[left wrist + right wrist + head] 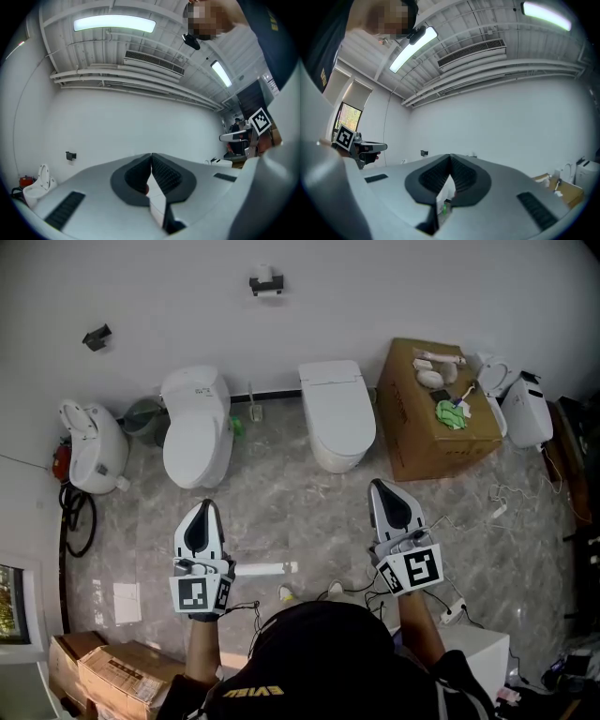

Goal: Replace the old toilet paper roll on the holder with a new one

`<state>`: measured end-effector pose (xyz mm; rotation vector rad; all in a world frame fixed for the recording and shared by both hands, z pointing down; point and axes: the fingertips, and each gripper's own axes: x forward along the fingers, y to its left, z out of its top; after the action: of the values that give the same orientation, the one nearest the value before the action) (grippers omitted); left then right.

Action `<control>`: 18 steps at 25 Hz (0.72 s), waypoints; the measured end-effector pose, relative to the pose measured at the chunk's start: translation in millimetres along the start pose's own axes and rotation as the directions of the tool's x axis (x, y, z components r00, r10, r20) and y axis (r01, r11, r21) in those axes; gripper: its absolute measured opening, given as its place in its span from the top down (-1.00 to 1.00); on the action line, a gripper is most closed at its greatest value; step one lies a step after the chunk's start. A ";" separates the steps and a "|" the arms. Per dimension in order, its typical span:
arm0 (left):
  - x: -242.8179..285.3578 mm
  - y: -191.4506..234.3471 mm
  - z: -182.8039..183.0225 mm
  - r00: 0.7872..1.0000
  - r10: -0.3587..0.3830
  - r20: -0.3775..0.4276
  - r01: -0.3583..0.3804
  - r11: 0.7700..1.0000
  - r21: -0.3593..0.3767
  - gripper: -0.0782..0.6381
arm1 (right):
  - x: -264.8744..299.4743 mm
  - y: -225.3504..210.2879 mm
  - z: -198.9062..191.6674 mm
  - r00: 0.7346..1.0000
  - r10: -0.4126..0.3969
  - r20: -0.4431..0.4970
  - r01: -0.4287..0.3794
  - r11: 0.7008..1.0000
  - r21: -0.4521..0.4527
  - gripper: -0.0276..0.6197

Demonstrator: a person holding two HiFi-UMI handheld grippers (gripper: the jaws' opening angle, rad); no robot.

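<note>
Holder [266, 283] and old roll [263, 276] sit high on the far wall [375, 287]. In the head view they are above the gap between the two toilets [197, 423]. Both tools are well short of them, held out level over the floor [281, 512] and pointing at that wall.

The left tool [204, 506] has its jaws pressed together with nothing between them, and the left gripper view shows the ribbed pads [161, 174] meeting along one line. The right tool [377, 486] is closed and empty in the same way, its pads [461, 176] touching in the right gripper view.

The holder lies ahead of both tools, a little right of the left one's line and further left of the right one's. By my reading the left hand is the nearer of the two, though not by much. The roll's long axis seems to run along the wall, side to side, but it is too small here to be sure.

The pale shapes [433, 369] on top of the cardboard box [422, 442], to the right of the toilets, may be the new rolls. If so, the right hand is much closer to them.

Either tool has to open and cross most of the room before it can take hold of the old roll, which is not yet touched.
</note>
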<state>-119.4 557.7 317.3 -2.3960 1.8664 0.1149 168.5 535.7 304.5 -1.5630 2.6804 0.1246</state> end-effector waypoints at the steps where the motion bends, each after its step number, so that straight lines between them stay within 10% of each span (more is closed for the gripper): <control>1: -0.2 2.0 -1.6 1.000 0.000 -0.002 0.000 1.000 0.012 0.75 | 0.3 0.2 0.3 1.000 -0.001 -0.001 0.001 1.000 -0.004 0.92; 9: -0.2 8.1 -1.7 1.000 0.011 0.006 -0.011 1.000 0.022 0.74 | 6.1 -1.2 -3.2 0.999 0.002 -0.035 -0.002 1.000 0.002 0.85; 18: 0.3 6.9 -9.9 1.000 -0.006 -0.024 0.007 1.000 0.025 0.18 | 6.1 -2.3 -6.8 0.999 0.002 -0.051 -0.001 1.000 0.001 0.58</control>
<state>-126.0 554.5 326.9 -2.3973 1.8584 0.0622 167.6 528.7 310.7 -1.5855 2.7197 0.0846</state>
